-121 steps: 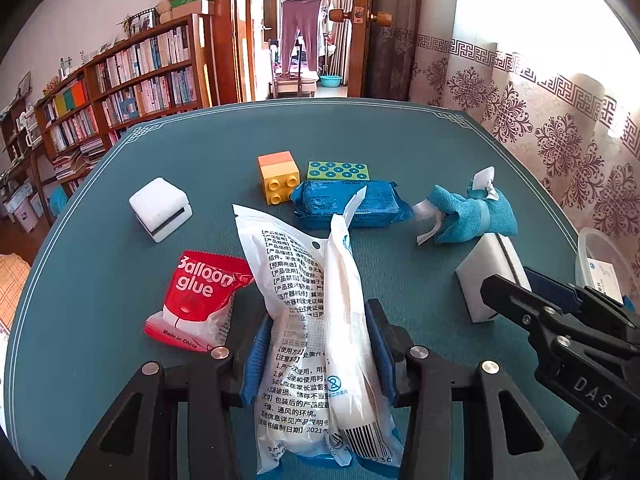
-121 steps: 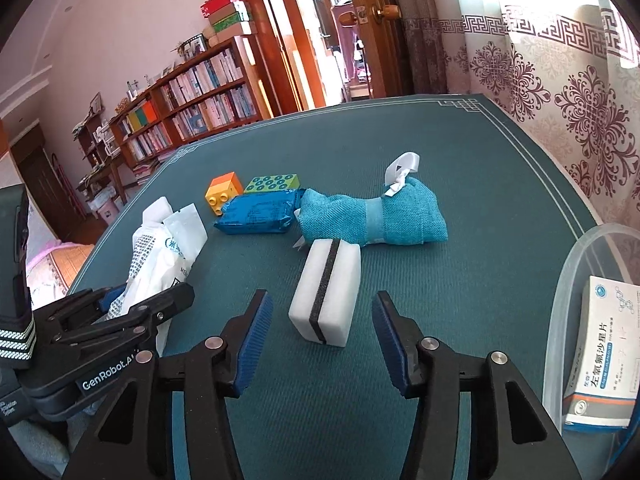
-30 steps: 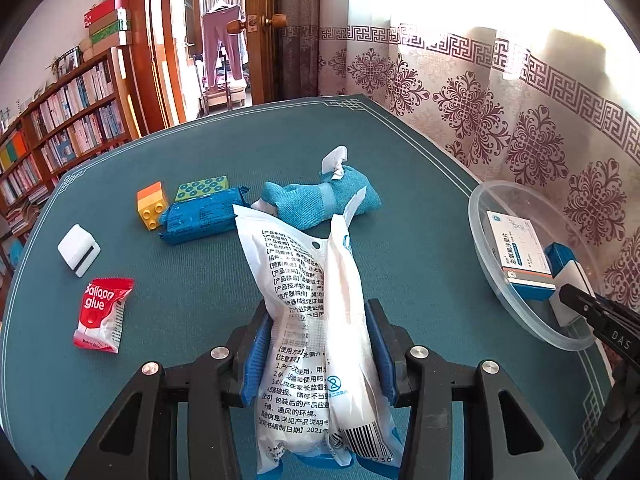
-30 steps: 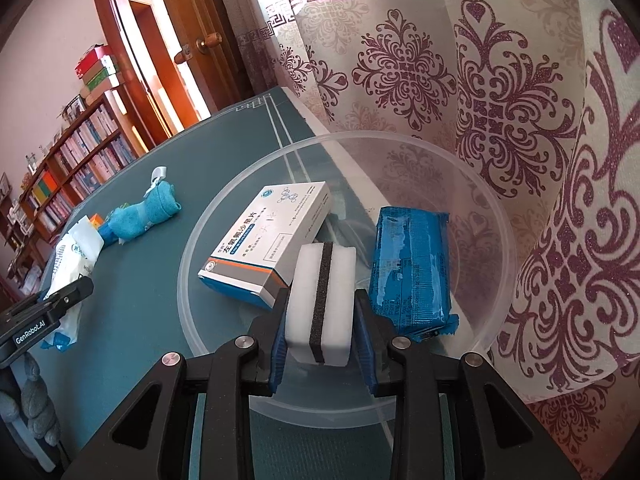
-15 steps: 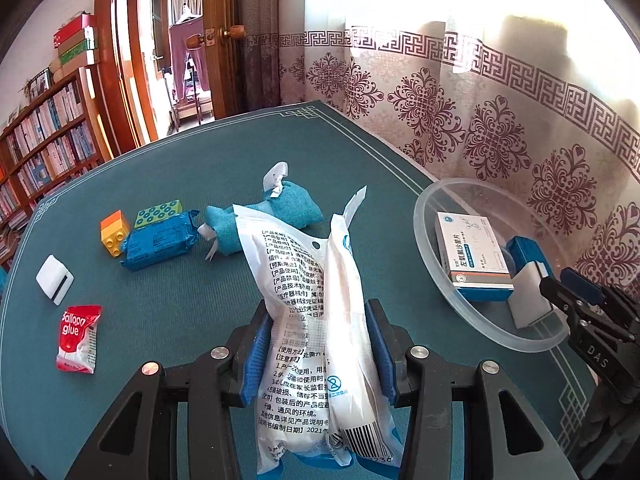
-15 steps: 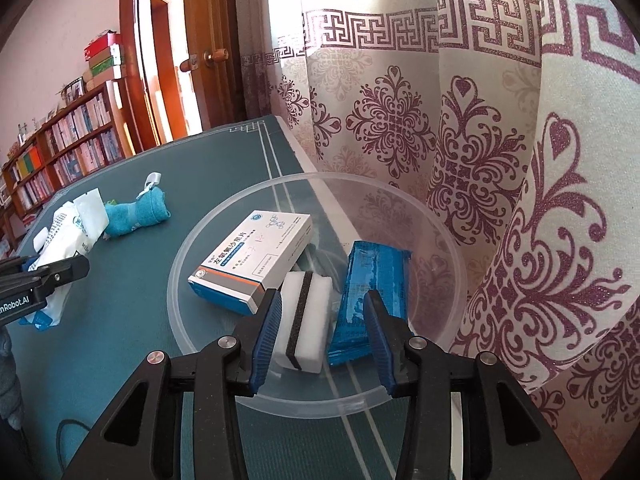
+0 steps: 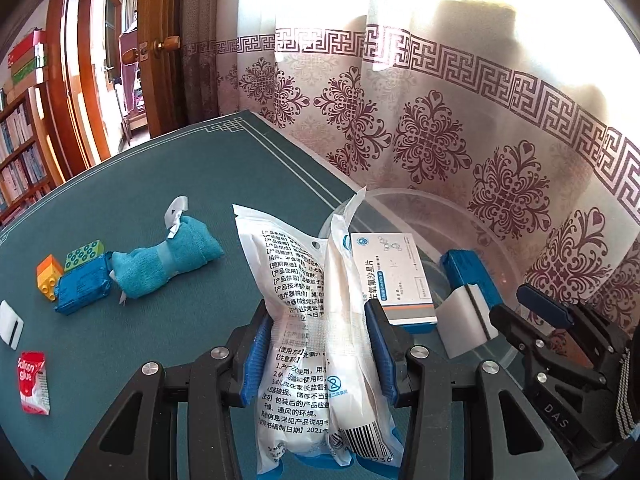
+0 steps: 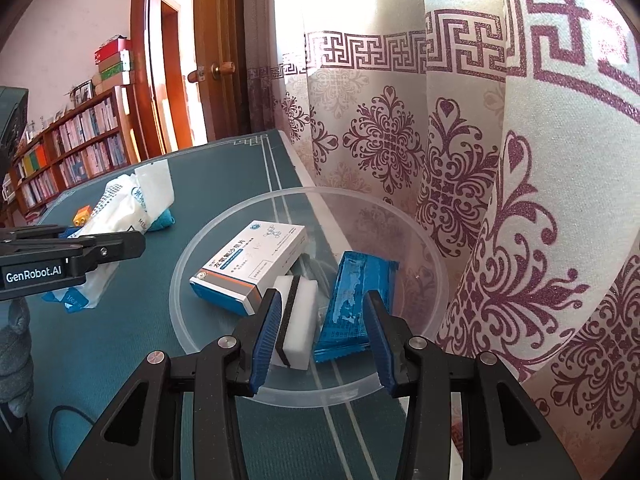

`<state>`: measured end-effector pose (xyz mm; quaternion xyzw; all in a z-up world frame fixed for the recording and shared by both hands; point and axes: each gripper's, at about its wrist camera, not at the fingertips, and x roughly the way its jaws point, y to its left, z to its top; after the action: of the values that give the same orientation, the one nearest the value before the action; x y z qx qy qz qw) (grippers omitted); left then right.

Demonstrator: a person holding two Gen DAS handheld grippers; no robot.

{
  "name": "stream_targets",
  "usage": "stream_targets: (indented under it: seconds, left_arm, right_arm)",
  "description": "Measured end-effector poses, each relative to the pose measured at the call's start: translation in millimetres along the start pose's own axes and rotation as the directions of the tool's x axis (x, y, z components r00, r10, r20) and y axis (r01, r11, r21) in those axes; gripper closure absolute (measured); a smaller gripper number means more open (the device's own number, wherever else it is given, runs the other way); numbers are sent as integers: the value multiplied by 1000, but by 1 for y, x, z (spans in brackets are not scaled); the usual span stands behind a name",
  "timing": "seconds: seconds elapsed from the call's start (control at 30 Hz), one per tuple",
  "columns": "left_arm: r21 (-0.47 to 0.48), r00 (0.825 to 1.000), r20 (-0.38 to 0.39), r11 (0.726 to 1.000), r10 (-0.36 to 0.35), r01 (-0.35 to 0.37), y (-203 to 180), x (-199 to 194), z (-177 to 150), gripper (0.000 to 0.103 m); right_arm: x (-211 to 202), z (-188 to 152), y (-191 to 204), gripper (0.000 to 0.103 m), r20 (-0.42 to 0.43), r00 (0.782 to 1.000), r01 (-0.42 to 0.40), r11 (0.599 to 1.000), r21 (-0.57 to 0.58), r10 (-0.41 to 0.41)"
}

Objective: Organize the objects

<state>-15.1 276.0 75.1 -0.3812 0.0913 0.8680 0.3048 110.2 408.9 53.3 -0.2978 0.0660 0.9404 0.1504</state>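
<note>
My left gripper (image 7: 318, 354) is shut on a white printed packet (image 7: 304, 304), held above the green table just left of a clear plastic bowl (image 7: 496, 236). My right gripper (image 8: 322, 336) is open over the near side of the bowl (image 8: 200, 256). In the bowl lie a white sponge with a black stripe (image 8: 298, 316), a white and blue medicine box (image 8: 250, 262) and a blue packet (image 8: 352, 304). The sponge rests by the right gripper's left finger. The left gripper and its packet (image 8: 120, 208) show at the left of the right wrist view.
On the table (image 7: 120, 184) lie a teal rolled towel (image 7: 164, 264), a blue packet (image 7: 82, 288), an orange and yellow brick (image 7: 48, 276), a green studded brick (image 7: 84, 254), a white sponge (image 7: 10, 328) and a red balloon glue packet (image 7: 34, 380). A patterned curtain (image 8: 500, 200) hangs behind the bowl.
My right gripper opened and let the sponge go into the bowl, then drew back a little. My left gripper carried the white packet to the right, close to the bowl.
</note>
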Motion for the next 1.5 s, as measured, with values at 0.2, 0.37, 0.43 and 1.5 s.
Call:
stream_targets:
  seconds: [0.2,0.37,0.43,1.5]
  left_arm:
    - [36,999,-15,999,-34,35,-17,17,14,55]
    - [67,997,-22,995,-74,75,-28,29,25,55]
    - [79,996,-12,992,-94,95,-31,33,29,54]
    - [23,997,75,999,-26,24,-4,18,13,14]
  right_arm:
    - [0,-3,7,59,-3,1000,-27,999,-21,27]
    - [-2,-3,9,59,5,999,-36,999,-29,36]
    - [-1,-4,8,59,2,999,-41,999,-23,41]
    - [2,-4,10,59,-1,999,-52,998,-18,52]
